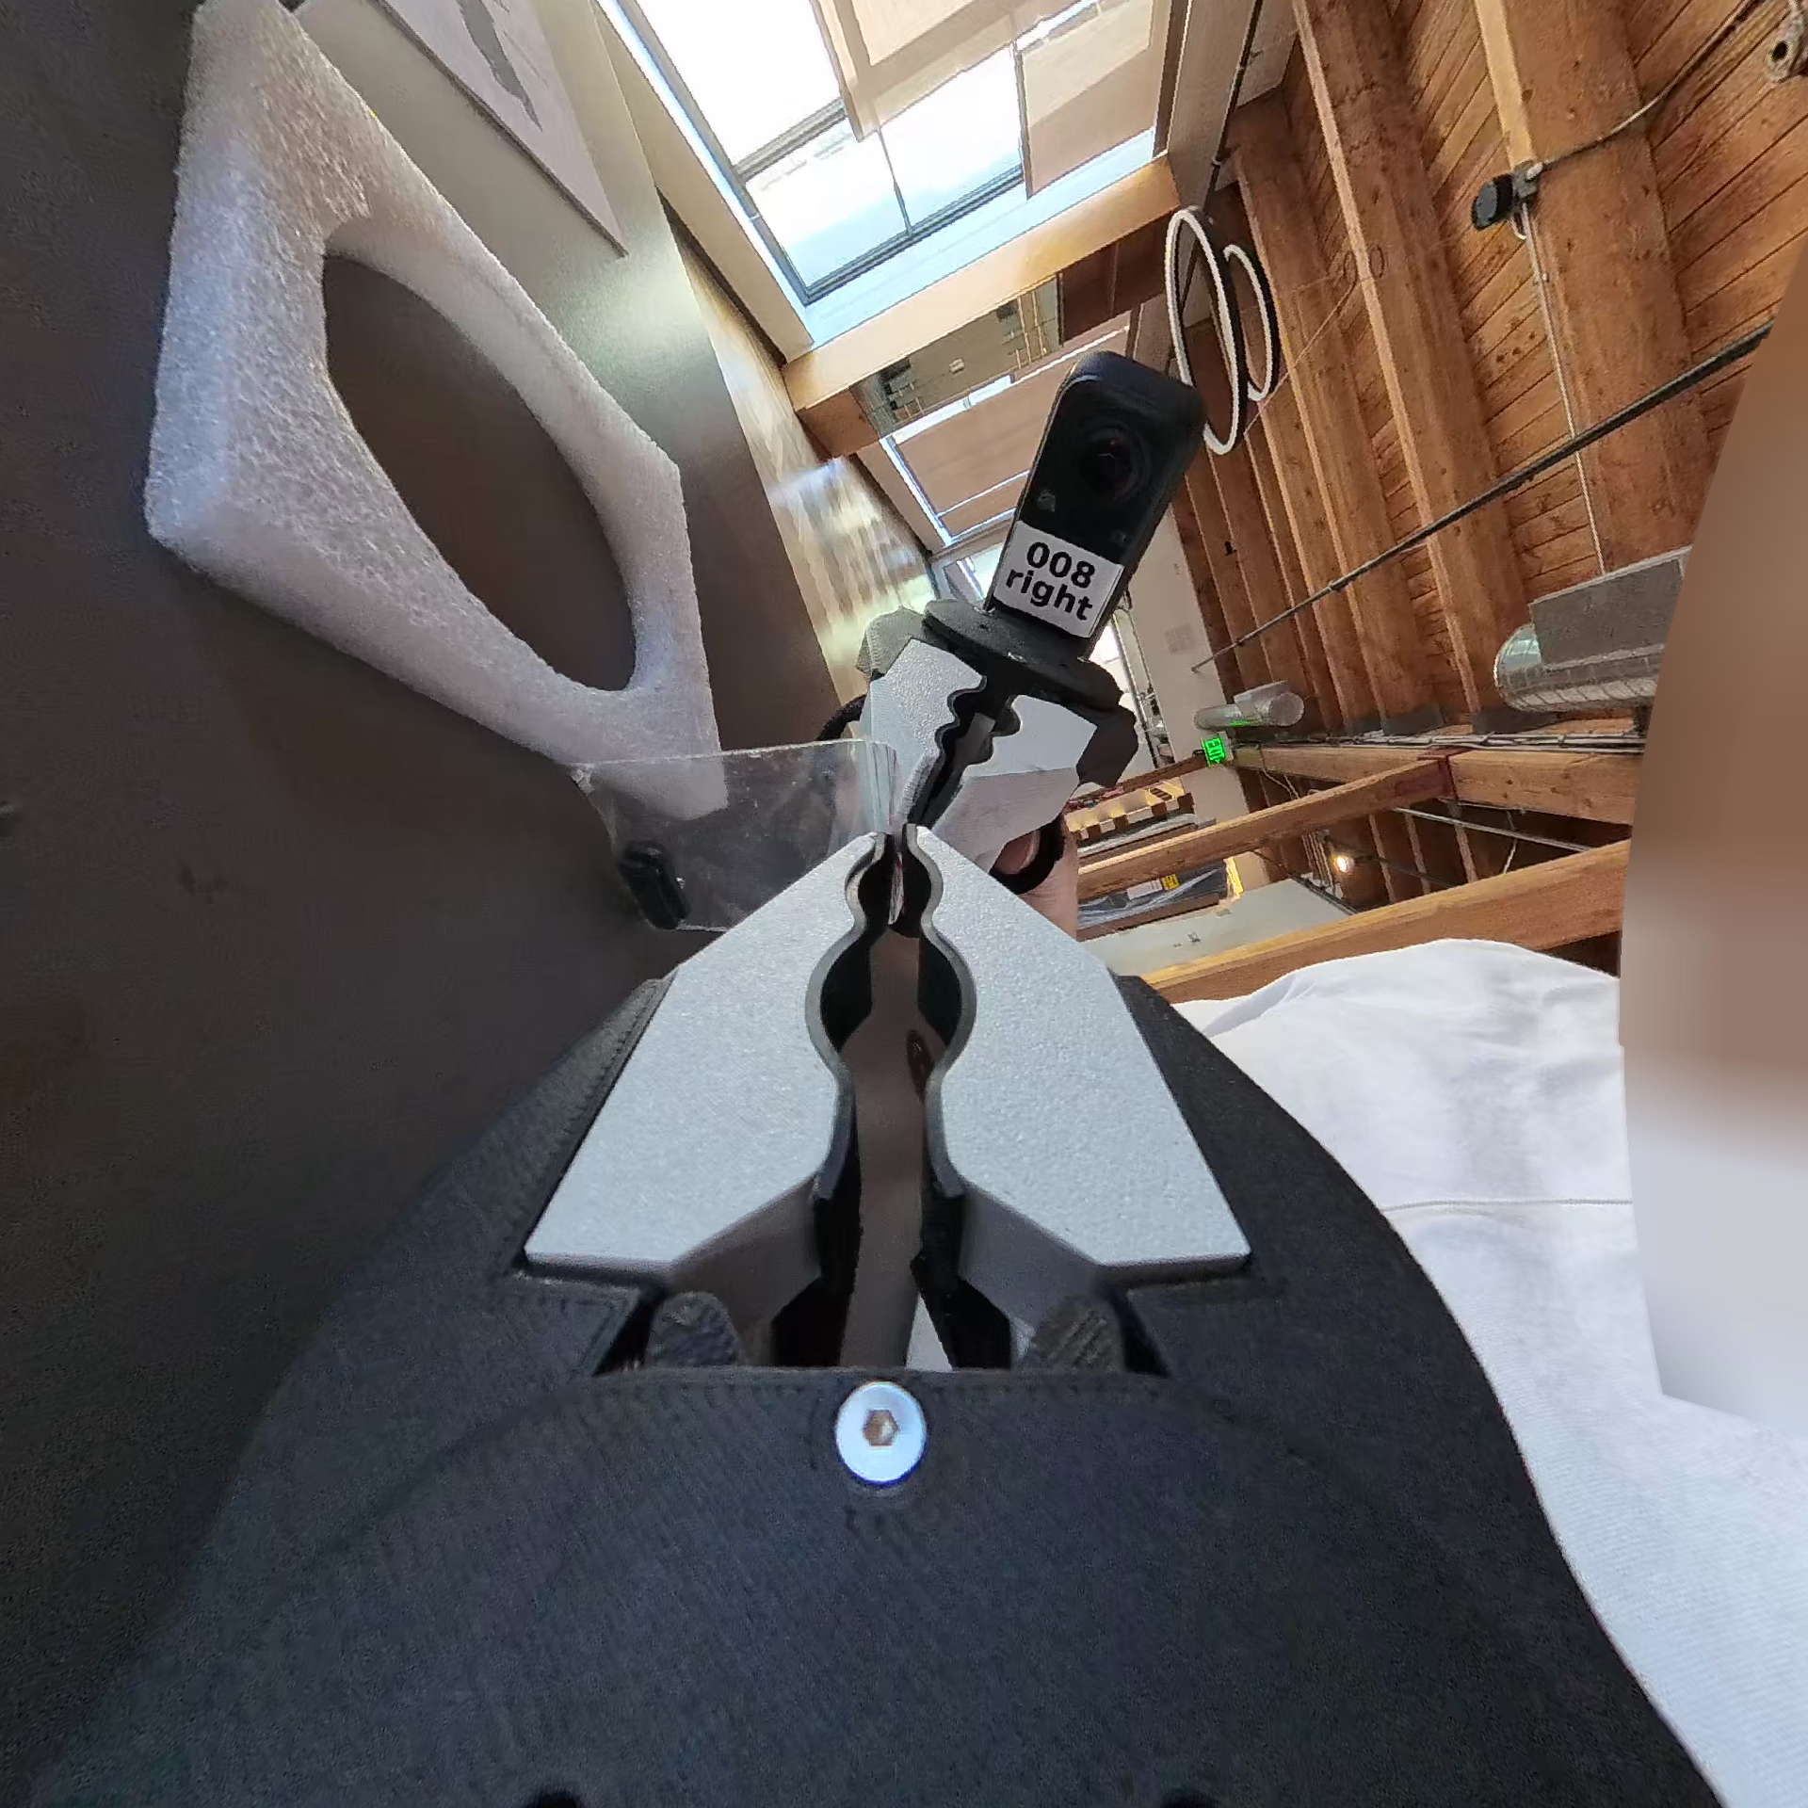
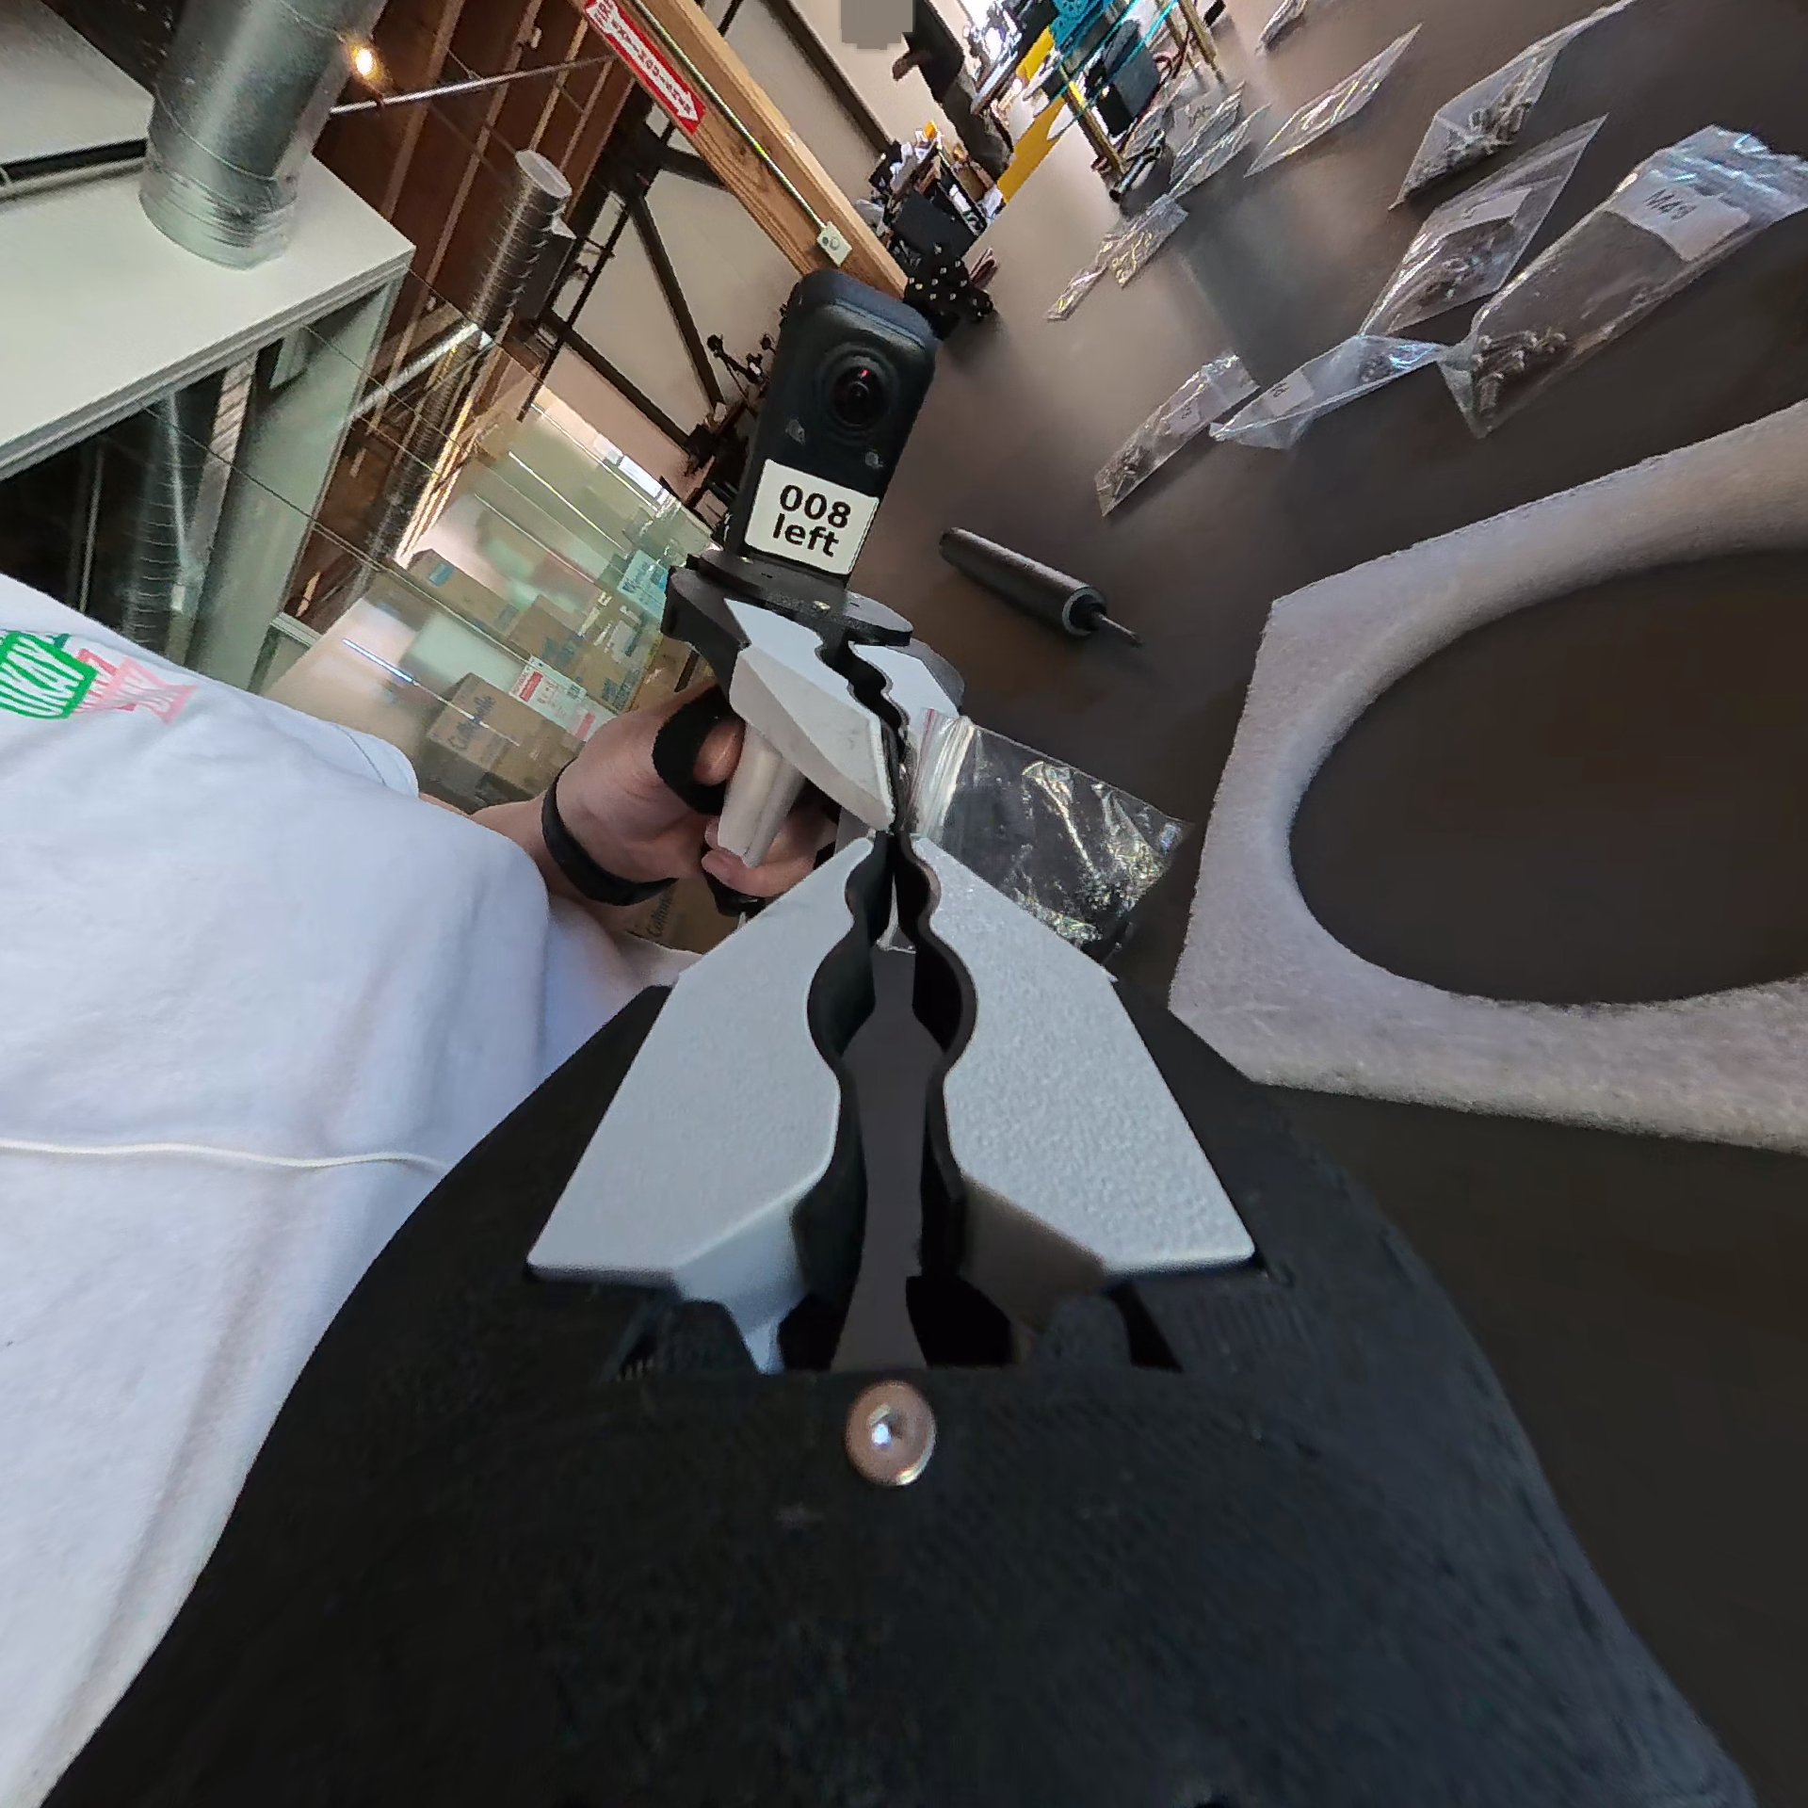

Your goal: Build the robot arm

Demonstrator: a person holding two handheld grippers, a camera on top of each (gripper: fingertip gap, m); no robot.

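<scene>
- The dark surface (image 2: pixel 1223 470) spreads beyond both claws.
- A white foam frame (image 2: pixel 1301 939) lies just beside them.
- A clear zip bag (image 2: pixel 1057 832) hangs between them: left claw (image 1: pixel 898 849) and right claw (image 2: pixel 885 843) each pinch its top edge.
- Pulling apart unevenly could, I think, slip the thin plastic free and drop it.

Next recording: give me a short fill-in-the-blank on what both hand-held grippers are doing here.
1. Both hand-held grippers, left and right, pinch one clear plastic ____.
2. The white foam piece has a large oval ____ in it.
3. The dark screwdriver lies on the ____ tabletop.

Missing words: bag; hole; brown
</scene>
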